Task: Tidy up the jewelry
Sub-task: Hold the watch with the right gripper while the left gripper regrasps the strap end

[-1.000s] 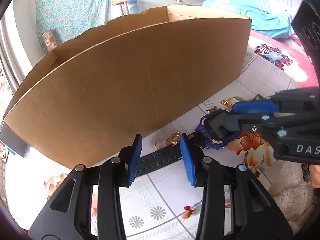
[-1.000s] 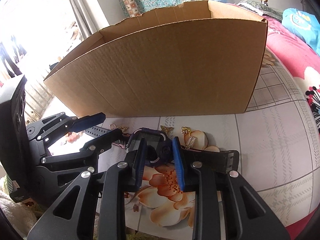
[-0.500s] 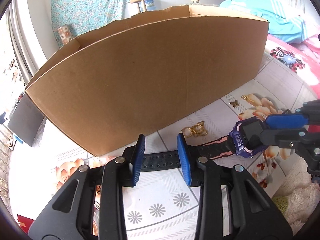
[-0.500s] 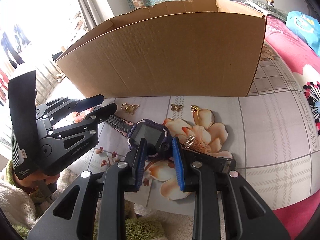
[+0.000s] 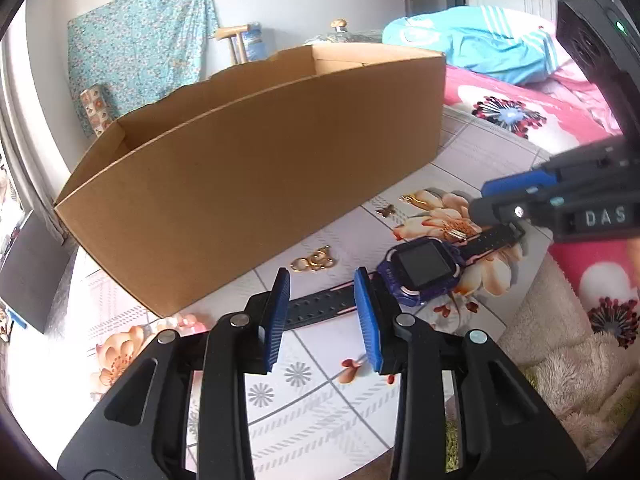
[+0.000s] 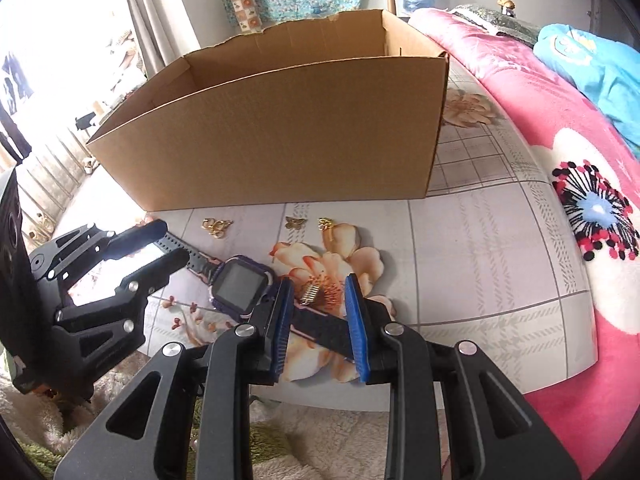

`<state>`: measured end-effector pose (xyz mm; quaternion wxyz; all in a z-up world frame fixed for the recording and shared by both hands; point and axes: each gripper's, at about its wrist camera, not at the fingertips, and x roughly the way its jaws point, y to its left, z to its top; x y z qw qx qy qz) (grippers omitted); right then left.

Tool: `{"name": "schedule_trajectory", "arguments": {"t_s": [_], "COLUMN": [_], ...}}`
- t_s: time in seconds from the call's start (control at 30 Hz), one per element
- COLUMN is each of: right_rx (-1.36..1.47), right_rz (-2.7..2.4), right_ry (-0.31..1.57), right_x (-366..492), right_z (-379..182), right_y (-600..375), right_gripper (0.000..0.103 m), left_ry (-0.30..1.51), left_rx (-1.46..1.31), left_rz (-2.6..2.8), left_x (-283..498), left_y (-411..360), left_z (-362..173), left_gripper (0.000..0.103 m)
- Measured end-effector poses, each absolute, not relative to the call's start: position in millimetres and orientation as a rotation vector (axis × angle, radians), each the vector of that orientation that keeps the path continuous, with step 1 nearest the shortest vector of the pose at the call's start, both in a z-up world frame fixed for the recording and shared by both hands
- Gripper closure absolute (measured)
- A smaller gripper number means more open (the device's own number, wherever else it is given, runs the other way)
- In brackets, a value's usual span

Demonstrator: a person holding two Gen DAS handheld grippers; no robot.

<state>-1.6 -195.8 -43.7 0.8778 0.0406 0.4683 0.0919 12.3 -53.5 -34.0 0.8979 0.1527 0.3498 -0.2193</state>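
since the cardboard box (image 6: 280,132) stands open-topped at the back of the table (image 6: 480,248), it looks like the place the jewelry is meant to go; nothing visible inside it from either view.

watch (image 5: 420,270) lies flat on the flowered tablecloth, in front of the box and apart from it, face up, straps stretched out to both sides.

left gripper (image 5: 322,316): jaws spread, straddling one strap, pads not touching it as far as can be told. right gripper (image 6: 318,326): jaws spread, the other strap running between the pads; contact not clear.

small gold pieces lie between watch and box: linked rings (image 6: 216,226), a butterfly charm (image 6: 295,222), a small clasp (image 6: 326,224). a ridged ring (image 6: 310,294) sits just beside the watch, near the right pads.

judgement: step in hand is taking hold of the watch by its straps. close both sets of pads square across the strap width, near the case, so the watch does not sag or twist. watch the ridged ring; it could get pinched or flicked. lift level, clear the box wall fully before lowering in.
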Motion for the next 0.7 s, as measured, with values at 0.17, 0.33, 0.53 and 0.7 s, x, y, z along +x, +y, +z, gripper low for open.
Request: {"name": "schedule_trajectory", "arguments": {"t_s": [0.17, 0.33, 0.53, 0.7], "right_rx": [0.031, -0.017, -0.095, -0.145], "right_rz": [0.208, 0.238, 0.240, 0.166], "right_ry": [1.040, 1.095, 1.134, 1.122], "right_x": [12, 18, 23, 32], "right_z": [-47, -51, -54, -52], "right_y": [-192, -184, -179, -186], "right_gripper": [0.080, 0.088, 0.095, 0.099], "left_ry": [0.745, 0.750, 0.750, 0.752], "left_rx": [0.360, 0.339, 0.325, 0.312], "left_rz": [-0.467, -0.477, -0.492, -0.502], "left_x": [8, 10, 12, 12], "left_y": [-70, -68, -63, -59], "left_z": [-44, -45, -45, -44], "left_gripper": [0.071, 0.070, 0.070, 0.070]}}
